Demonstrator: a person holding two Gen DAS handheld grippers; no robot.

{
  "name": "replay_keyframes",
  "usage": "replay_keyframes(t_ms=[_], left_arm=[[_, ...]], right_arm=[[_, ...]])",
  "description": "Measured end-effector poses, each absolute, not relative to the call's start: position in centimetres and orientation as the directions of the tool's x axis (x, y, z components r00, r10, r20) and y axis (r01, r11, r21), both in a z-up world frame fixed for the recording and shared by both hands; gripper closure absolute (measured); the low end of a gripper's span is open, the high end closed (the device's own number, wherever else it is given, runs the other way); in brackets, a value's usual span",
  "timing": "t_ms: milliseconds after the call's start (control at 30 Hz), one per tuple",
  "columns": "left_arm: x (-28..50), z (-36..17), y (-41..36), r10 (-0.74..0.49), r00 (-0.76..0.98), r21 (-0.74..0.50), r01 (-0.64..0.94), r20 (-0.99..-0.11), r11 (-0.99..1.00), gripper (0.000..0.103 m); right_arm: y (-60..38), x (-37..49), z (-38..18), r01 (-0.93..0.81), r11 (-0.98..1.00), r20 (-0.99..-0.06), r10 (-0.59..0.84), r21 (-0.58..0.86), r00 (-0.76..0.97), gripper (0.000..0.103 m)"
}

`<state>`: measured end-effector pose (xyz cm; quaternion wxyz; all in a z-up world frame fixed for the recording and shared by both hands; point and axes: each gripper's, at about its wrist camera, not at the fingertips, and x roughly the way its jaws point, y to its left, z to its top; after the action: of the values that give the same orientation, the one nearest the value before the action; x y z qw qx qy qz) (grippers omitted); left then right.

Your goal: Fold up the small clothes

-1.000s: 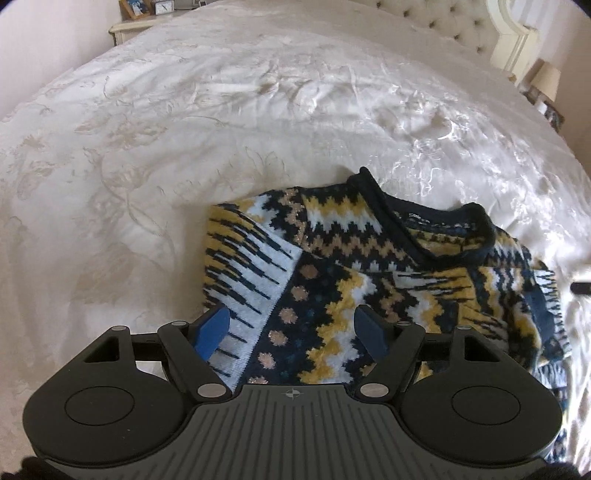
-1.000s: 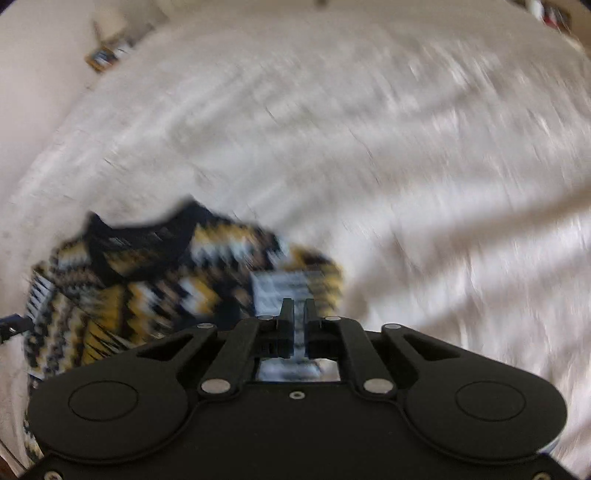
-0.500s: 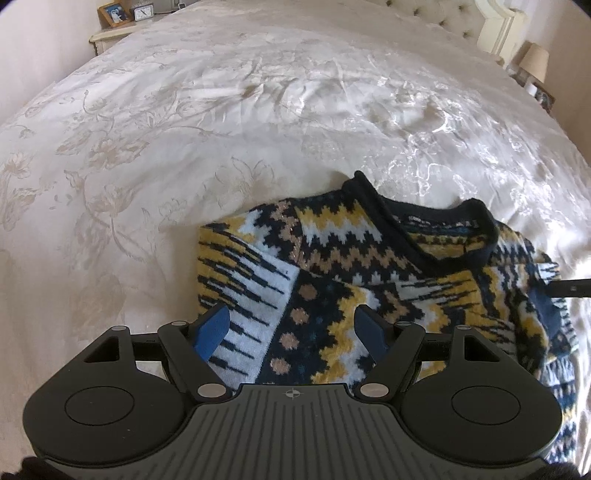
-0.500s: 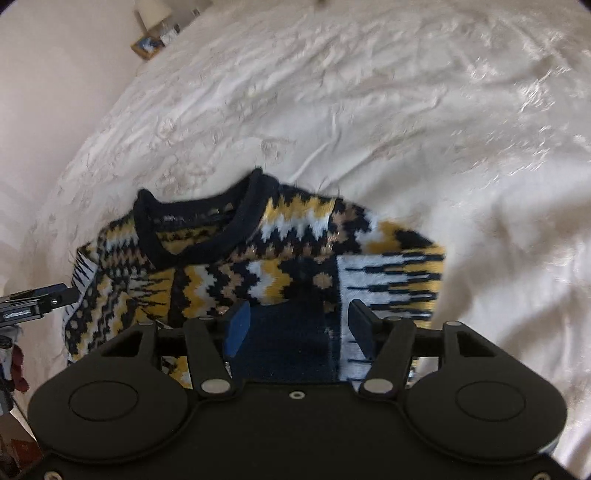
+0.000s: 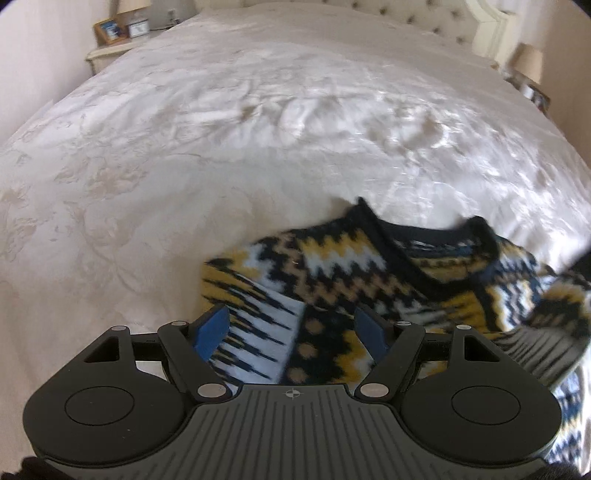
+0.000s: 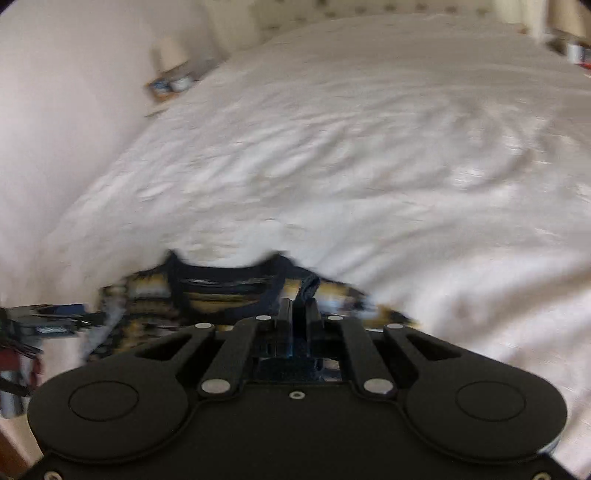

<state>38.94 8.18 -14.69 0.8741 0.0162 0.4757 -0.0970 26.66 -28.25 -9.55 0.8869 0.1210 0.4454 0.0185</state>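
- Navy, yellow and white zigzag-knit sweater (image 5: 369,266): near hem hidden behind the left gripper's grey ribbed body; right-hand portion smeared by blur and cut off at the frame edge. In the right wrist view (image 6: 225,291) the pattern is streaked beyond reading.
- Dark fold of knit pinched at the right gripper (image 6: 300,314): which part of the sweater it is cannot be told.
- Dark shape at the left view's right edge (image 5: 580,262): blurred, unidentifiable.
- Small framed pictures on the pale bedside table (image 5: 110,31): contents too small.
- White embossed bedspread (image 6: 369,166): motif blurred.
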Motion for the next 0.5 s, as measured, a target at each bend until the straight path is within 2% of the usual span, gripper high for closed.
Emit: replay_keyframes(t_ms=[167, 333, 500], left_arm=[[40.2, -16.8, 8.9, -0.054, 0.496, 0.036, 0.171, -0.867, 0.985, 0.03], [40.9, -16.2, 10.3, -0.031, 0.517, 0.046, 0.136, -0.855, 0.99, 0.03], [41.6, -15.1, 10.2, -0.047, 0.545, 0.068, 0.189, -0.837, 0.98, 0.03]], right_arm=[[-29.8, 26.2, -14.2, 0.138, 0.967, -0.868, 0.123, 0.214, 0.482, 0.09], [-28.9, 25.6, -15.7, 0.135, 0.963, -0.883, 0.152, 0.234, 0.444, 0.089], [-29.4, 25.4, -16.9, 0.17, 0.964, -0.908, 0.121, 0.204, 0.401, 0.089]])
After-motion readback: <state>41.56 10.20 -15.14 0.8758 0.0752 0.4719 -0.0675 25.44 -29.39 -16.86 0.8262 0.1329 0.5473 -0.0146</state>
